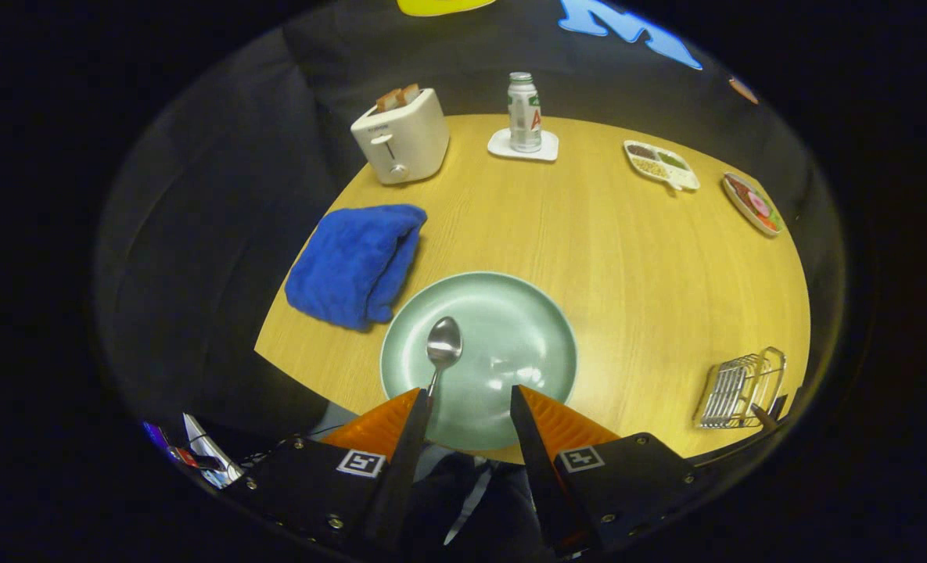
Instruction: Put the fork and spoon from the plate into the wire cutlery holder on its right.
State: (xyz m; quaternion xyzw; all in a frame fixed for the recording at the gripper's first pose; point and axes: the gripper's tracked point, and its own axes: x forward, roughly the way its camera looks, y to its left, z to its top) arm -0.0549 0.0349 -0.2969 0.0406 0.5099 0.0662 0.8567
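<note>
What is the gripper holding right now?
Nothing. The gripper is open above the plate. The spoon runs beside one finger, but the other finger is well apart from it.

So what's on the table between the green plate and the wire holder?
Nothing. In the claw's view, only bare wooden table lies between the plate and the wire cutlery holder. The open claw hovers over the plate, beside the spoon.

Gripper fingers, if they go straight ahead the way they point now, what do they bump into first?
Probably the green plate. The gripper is open, its fingers just above the plate's near rim. The spoon lies by the left finger, so it might get touched first; depth is hard to judge.
</note>
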